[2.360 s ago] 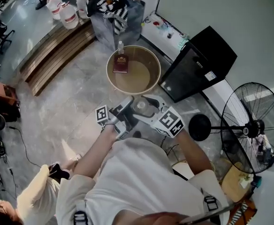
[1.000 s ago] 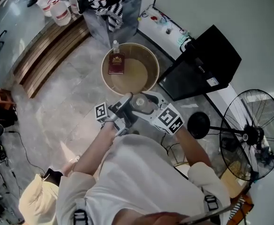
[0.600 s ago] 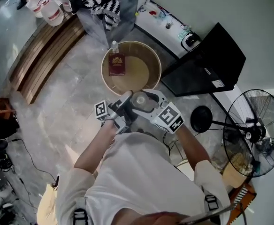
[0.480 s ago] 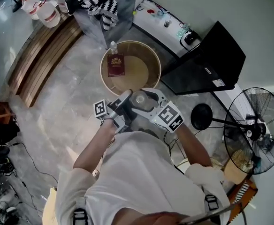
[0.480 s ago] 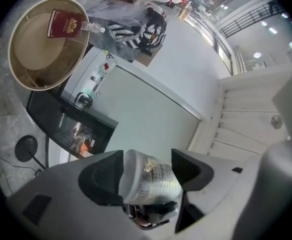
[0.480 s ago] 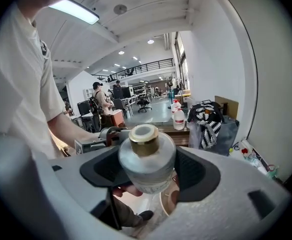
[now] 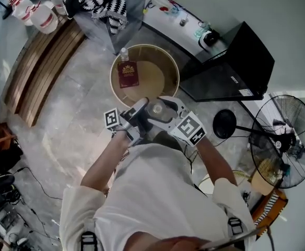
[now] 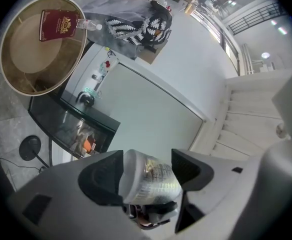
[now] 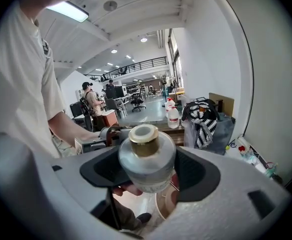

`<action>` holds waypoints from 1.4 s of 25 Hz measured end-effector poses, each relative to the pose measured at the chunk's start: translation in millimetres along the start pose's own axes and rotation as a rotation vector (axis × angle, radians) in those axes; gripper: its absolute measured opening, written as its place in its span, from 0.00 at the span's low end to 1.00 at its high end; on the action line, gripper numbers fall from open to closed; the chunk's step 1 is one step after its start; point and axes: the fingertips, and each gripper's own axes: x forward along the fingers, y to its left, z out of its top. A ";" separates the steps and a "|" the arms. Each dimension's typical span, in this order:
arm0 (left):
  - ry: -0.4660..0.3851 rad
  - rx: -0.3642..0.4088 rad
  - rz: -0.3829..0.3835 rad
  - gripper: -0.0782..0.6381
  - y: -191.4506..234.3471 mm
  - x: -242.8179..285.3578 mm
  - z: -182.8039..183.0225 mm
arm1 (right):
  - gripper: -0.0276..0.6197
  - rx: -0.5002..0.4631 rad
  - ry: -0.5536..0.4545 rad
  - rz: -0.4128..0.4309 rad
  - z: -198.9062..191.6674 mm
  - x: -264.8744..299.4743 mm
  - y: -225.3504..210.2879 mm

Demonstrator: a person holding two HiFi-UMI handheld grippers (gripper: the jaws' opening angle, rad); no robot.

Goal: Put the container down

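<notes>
A small clear container with a gold neck and white cap is held in the air in front of the person's chest. My left gripper is shut on it from the left, and my right gripper is shut on it from the right. The left gripper view shows the labelled container between the dark pads. The right gripper view shows the container cap-up between the jaws. Just beyond stands a round beige rimmed table carrying a red book and a small water bottle.
A black cabinet stands right of the round table. A standing fan with a round base is at the right. A grey bin with black-and-white cloth, white jugs and wooden steps lie at the far left.
Both grippers have kept hold of the container in front of the chest. The view has shifted over the floor, and a second person at the lower left has dropped out of sight.
</notes>
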 end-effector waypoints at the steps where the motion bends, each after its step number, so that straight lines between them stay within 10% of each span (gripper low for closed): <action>1: -0.001 -0.004 0.001 0.53 0.5 1.1 4.1 | 0.55 0.001 0.000 -0.004 -0.1 2.7 -3.6; 35: -0.349 0.095 0.021 0.53 96.3 65.7 134.1 | 0.55 -0.056 0.074 0.249 -70.0 63.6 -157.4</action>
